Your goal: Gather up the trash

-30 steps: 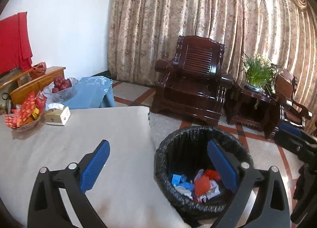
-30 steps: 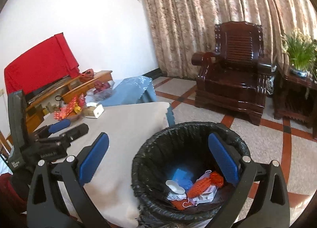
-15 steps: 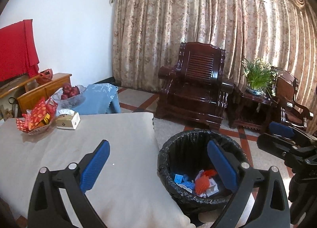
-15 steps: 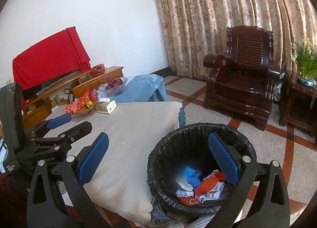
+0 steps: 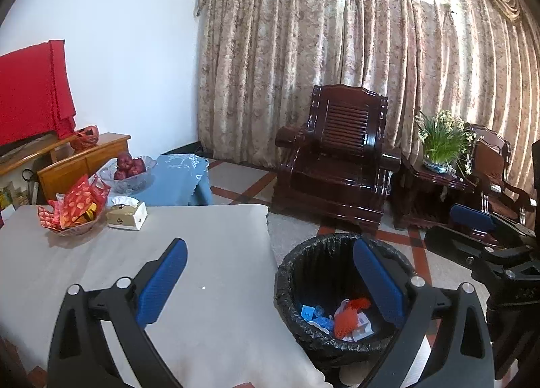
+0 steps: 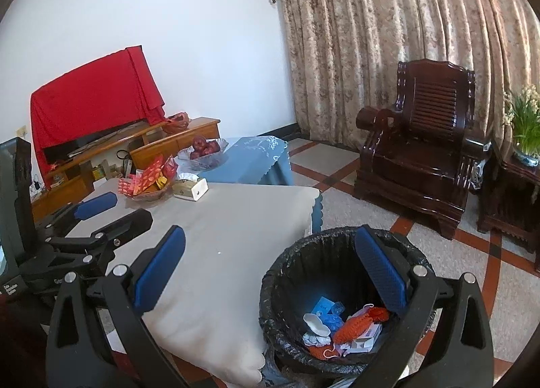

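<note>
A black-lined trash bin (image 5: 290, 273) stands on the floor beside the table corner; it also shows in the right wrist view (image 6: 276, 286). Inside lie orange, blue and white scraps (image 5: 347, 317), also seen in the right wrist view (image 6: 351, 324). My left gripper (image 5: 270, 283) is open and empty, held above the table edge and the bin. My right gripper (image 6: 270, 273) is open and empty, above the same edge. Each gripper shows in the other's view: the right one (image 5: 472, 229), the left one (image 6: 101, 212).
A table with a beige cloth (image 5: 168, 253) carries a bowl of red packets (image 5: 74, 209) and a tissue box (image 5: 126, 216). A blue-covered stool with a fruit bowl (image 5: 130, 170), a wooden armchair (image 5: 337, 158), a side table with a plant (image 5: 438, 148) and curtains stand behind.
Both grippers have pulled back and up from the bin, so more of the table and room shows. Both stay open and empty.
</note>
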A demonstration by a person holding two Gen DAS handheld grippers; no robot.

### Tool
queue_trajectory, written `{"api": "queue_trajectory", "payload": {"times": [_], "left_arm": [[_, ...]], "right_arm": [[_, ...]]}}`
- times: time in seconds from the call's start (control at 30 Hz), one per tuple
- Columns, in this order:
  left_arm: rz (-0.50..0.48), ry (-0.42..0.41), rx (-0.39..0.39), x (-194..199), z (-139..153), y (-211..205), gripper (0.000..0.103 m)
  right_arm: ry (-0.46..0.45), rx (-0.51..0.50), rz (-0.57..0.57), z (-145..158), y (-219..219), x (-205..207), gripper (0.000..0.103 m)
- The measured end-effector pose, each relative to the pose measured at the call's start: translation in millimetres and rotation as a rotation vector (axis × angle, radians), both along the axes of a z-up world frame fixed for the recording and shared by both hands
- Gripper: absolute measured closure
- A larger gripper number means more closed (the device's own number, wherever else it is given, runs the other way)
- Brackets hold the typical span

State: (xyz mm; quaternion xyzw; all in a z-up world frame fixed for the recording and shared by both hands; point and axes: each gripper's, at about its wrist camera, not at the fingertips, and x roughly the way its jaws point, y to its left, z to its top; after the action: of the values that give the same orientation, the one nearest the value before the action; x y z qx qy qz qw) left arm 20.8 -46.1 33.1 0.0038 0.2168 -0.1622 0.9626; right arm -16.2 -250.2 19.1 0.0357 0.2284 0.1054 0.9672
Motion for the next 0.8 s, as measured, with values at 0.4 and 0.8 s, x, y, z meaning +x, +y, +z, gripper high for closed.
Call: {"api": "queue_trajectory", "payload": {"times": [0.4,0.8], "left_arm": [[0.015,-0.002,0.004,0.4,1.7,2.6,0.006],[0.015,-0.004,0.013,0.1,1.3,1.5,0.006]], "right_arm": [[0.000,-0.005,-0.006,-0.1,-1.2,4.6,0.005],[-0.001,0.002,-0.010,0.8,-3.7,4.1,0.005]]}}
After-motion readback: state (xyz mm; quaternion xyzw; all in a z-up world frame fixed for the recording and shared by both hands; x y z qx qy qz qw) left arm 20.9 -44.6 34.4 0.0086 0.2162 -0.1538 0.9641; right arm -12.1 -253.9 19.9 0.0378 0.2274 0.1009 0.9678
